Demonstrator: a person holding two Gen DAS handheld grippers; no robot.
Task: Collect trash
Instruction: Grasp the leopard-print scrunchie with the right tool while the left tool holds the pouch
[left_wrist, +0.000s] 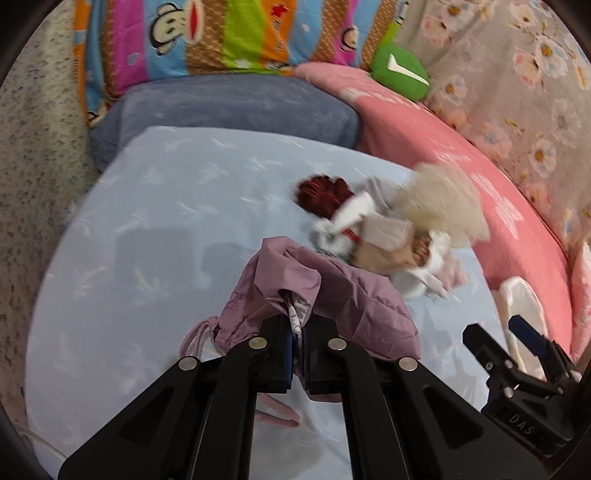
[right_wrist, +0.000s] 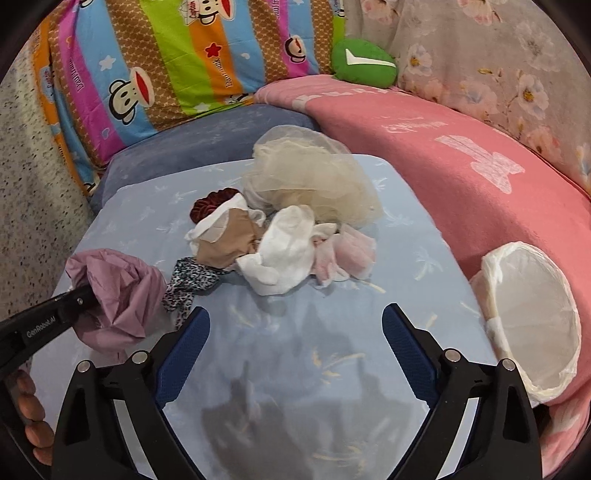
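Observation:
A mauve drawstring cloth bag (left_wrist: 343, 295) is bunched over my left gripper (left_wrist: 297, 332), which is shut on its fabric; a scrap of patterned cloth shows between the pads. The right wrist view shows the same bag (right_wrist: 118, 295) at the left, held by the left gripper (right_wrist: 79, 295). Beyond it lies a pile: cream netting (right_wrist: 310, 177), a white cloth (right_wrist: 288, 247), a tan cloth (right_wrist: 225, 242), a dark red piece (right_wrist: 210, 205), pink tissue (right_wrist: 352, 253) and a leopard-print strip (right_wrist: 192, 282). My right gripper (right_wrist: 295, 325) stands open over bare sheet in front of the pile, nothing between its fingers.
Everything lies on a light blue sheet (right_wrist: 406, 240). A bin with a white liner (right_wrist: 532, 314) lies tilted at the right, against a pink blanket (right_wrist: 443, 166). A blue-grey pillow (right_wrist: 192, 147), a striped cartoon quilt (right_wrist: 166, 55) and a green cushion (right_wrist: 364, 62) line the back. A person's hand (right_wrist: 31, 406) holds the left gripper's handle.

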